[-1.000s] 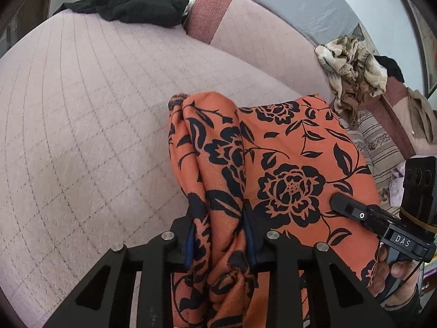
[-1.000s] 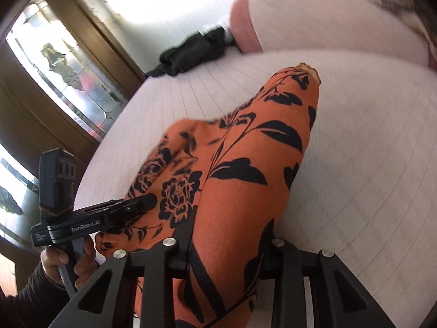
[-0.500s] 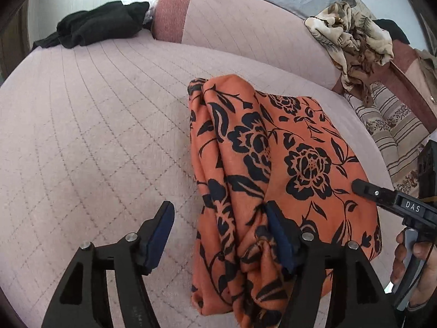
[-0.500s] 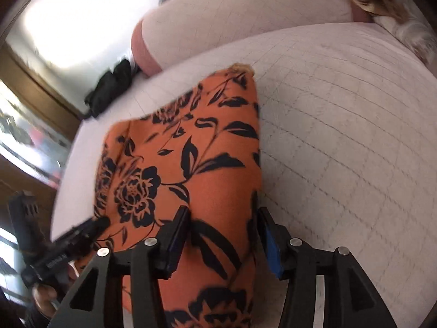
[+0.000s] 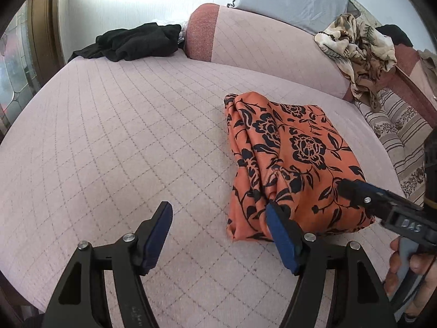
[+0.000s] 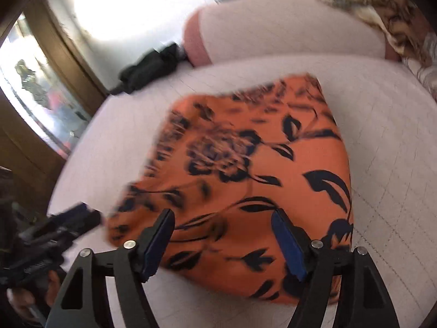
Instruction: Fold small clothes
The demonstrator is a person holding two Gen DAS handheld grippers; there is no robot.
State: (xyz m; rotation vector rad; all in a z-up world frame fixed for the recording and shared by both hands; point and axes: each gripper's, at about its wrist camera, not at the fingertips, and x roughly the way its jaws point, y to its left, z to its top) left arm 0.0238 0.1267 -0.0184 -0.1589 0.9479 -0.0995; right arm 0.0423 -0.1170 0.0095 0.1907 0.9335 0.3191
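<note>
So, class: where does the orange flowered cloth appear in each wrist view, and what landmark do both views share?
Left wrist: orange flowered cloth lies right of centre on the pink sofa.
Right wrist: it fills the centre, blurred.
Shared landmark: black garment at the seat's far end.

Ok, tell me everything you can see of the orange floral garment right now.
The orange floral garment is thin, smooth-looking fabric printed with black flowers and leaves. It lies folded into a rough rectangle on the pink quilted bed cover, with bunched folds along its left edge. Both claws are opening; the left claw sits beside its near corner, the right claw above it, neither gripping it.
</note>
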